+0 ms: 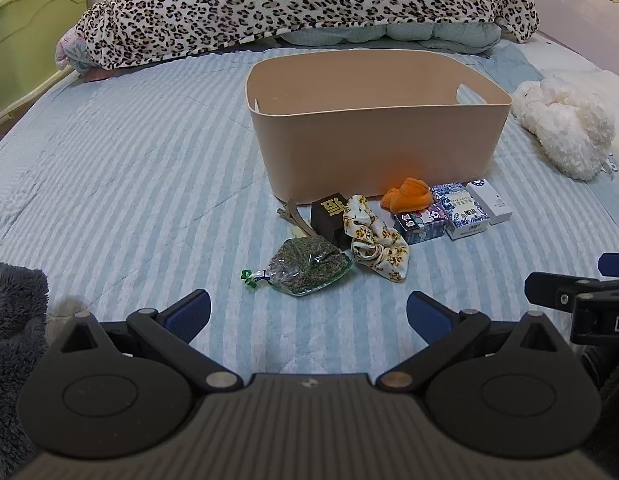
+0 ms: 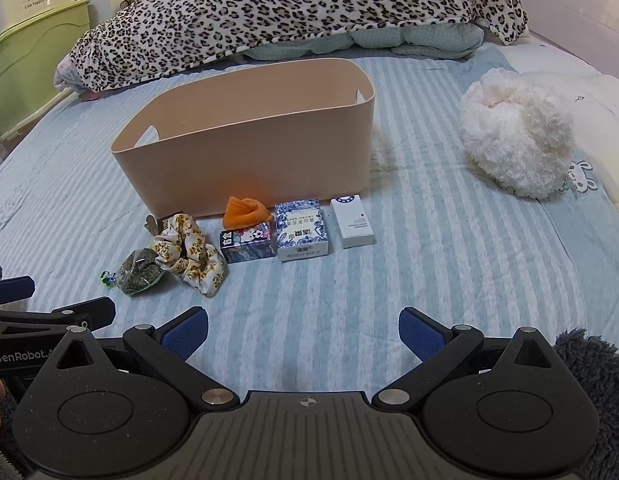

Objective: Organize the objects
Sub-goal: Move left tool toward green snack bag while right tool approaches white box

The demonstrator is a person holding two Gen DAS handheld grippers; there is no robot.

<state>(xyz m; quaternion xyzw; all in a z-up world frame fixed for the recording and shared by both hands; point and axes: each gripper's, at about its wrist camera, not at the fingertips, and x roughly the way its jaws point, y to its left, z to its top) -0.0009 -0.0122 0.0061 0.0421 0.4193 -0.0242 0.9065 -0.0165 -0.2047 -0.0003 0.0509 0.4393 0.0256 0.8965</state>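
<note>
Small items sit in a row on the bed (image 2: 389,300), just near of the tan bin (image 2: 245,152). All look light. Herb bag (image 1: 307,266): crinkly, slippery; pinch the knotted end. Scrunchie (image 1: 375,240): soft, grab anywhere. Boxes (image 2: 303,229): stiff, grip across the narrow sides. Orange cloth (image 2: 243,212) touches the bin wall. Hair clip (image 1: 295,216) half hidden behind the black box (image 1: 329,216). White plush (image 2: 517,136) well right, no obstruction. Left gripper (image 1: 308,312) and right gripper (image 2: 303,328): jaws apart, holding nothing.

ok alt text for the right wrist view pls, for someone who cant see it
A beige storage bin stands on a blue striped bedspread, with small items in a row before it: a bag of dried herbs, a floral scrunchie, an orange cloth and three small boxes. The right gripper hovers in the foreground, jaws open and empty.
</note>
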